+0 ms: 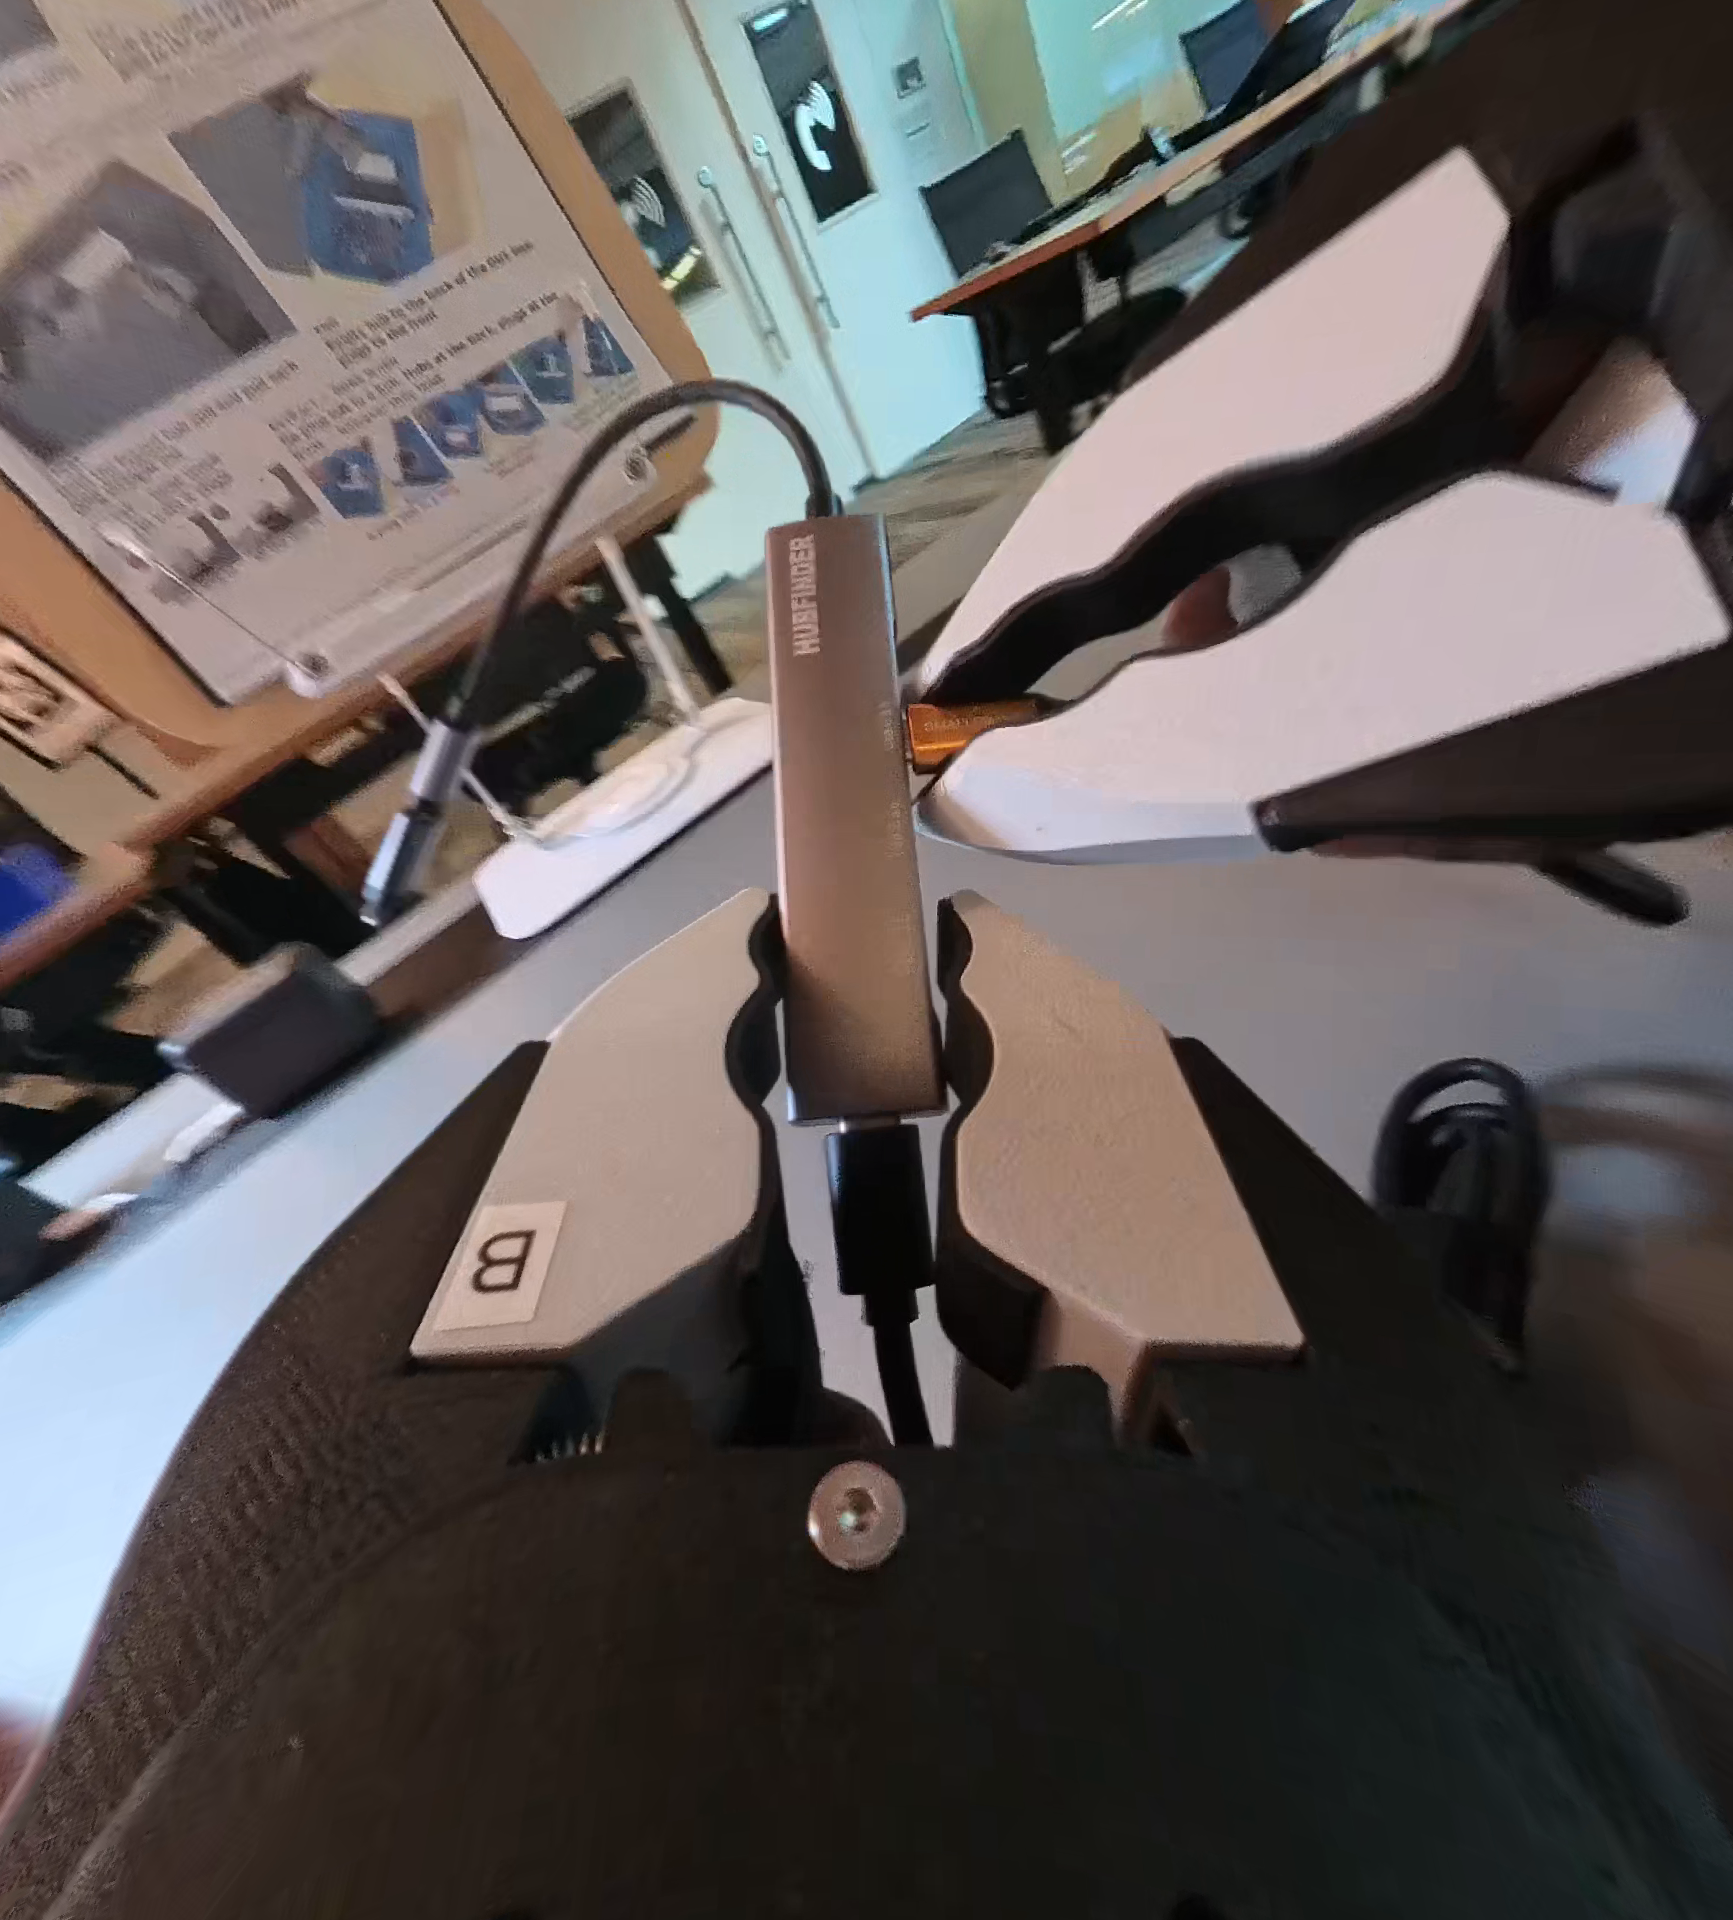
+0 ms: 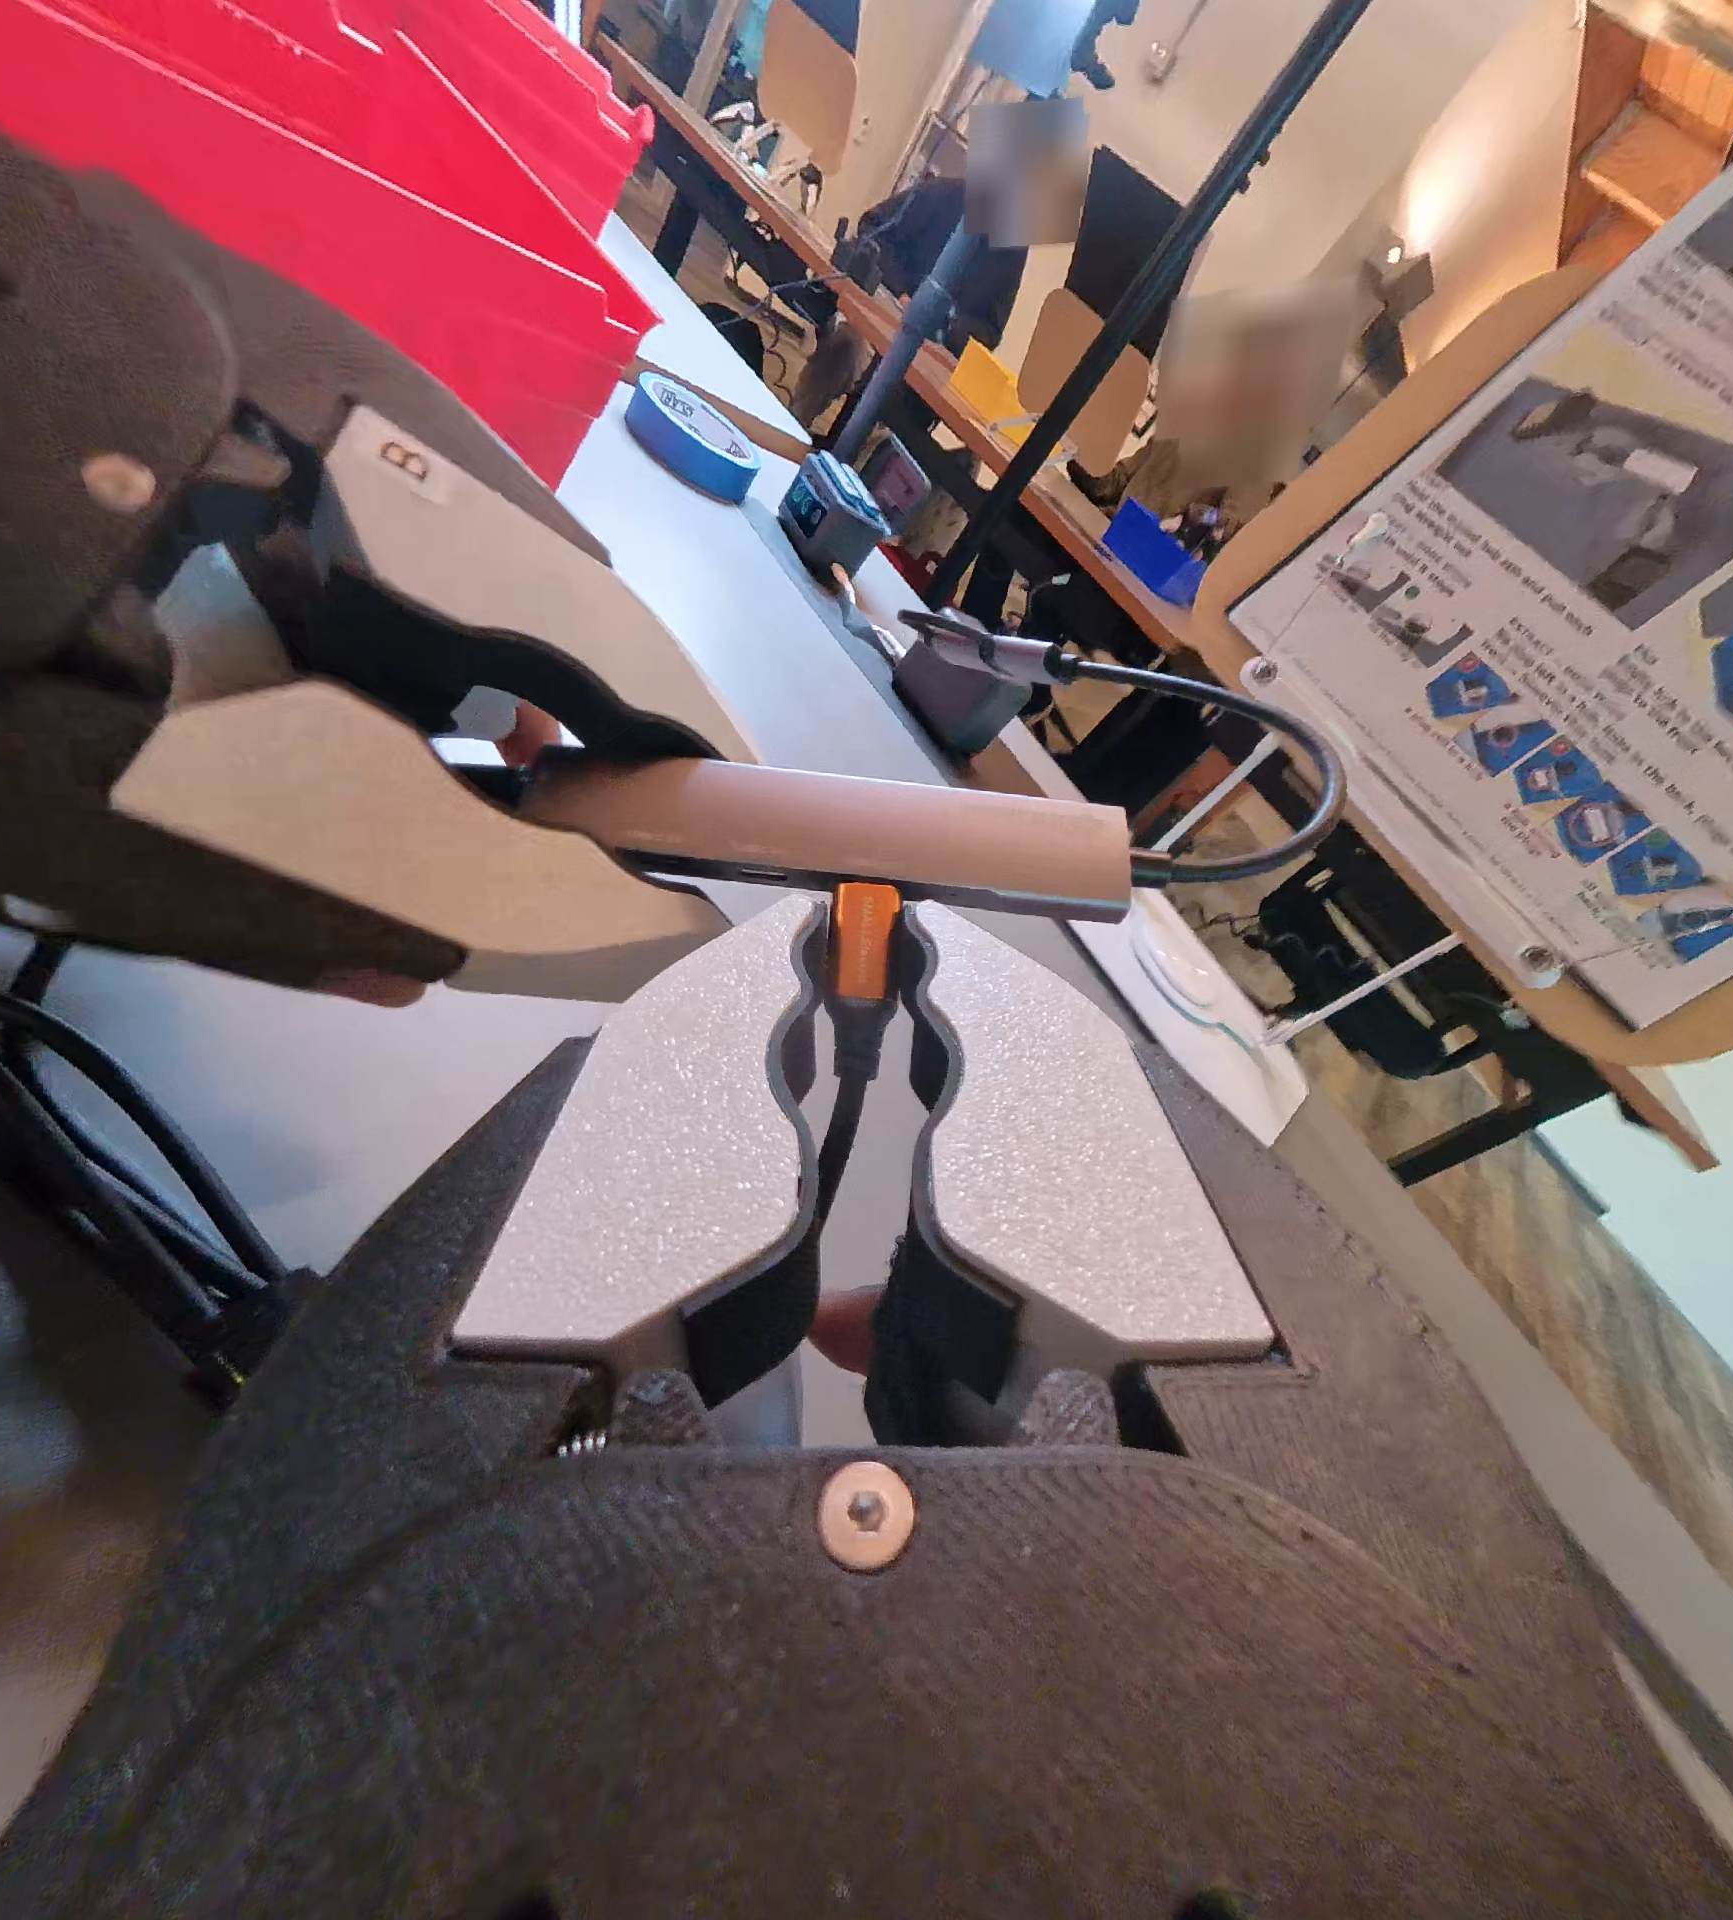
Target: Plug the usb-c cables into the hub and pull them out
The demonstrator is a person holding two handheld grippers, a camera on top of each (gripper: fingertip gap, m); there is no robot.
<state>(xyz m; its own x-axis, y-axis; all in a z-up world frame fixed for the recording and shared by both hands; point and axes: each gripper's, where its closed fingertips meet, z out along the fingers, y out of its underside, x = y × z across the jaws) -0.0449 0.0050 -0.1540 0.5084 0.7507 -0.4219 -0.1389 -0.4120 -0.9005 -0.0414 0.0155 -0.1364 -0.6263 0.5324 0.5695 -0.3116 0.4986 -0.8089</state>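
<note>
Hub [image 1: 846, 831] above grey table [image 1: 1257, 997], office behind.

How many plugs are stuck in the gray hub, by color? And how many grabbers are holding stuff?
Orange plugs: 1, the orange plug in the hub side, pinched by the right gripper.
Black plugs: 1, the black plug in the hub's near end.
Grippers holding: 2; the left gripper clamps the hub.
Total: 2 plugs, 2 grippers.

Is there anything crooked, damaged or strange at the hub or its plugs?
Nothing stands out. The left gripper holds the grey hub; the right gripper pinches the orange plug, which meets the hub's side squarely. No damage shows.
</note>
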